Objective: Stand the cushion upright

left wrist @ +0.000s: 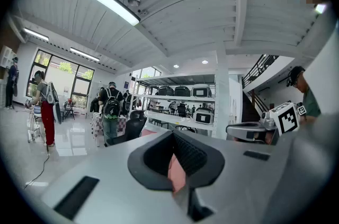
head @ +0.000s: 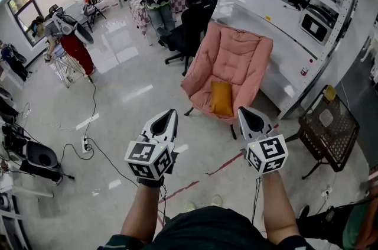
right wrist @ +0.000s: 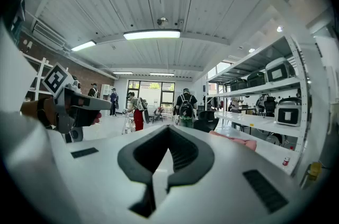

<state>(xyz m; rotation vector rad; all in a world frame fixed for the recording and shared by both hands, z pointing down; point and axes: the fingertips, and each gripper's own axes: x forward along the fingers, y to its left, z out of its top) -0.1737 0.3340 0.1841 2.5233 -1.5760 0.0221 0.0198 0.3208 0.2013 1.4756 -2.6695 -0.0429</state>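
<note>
Well, with our left hand-held gripper [head: 170,114] and right hand-held gripper [head: 244,113] both closed, empty and well apart from the cushion [head: 221,98] lying on the chair [head: 236,54], we fear its softness may make it slump.

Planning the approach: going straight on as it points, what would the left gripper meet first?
Probably the padded pink armchair, seen straight past the jaws of the left gripper; depth is unclear.
</note>
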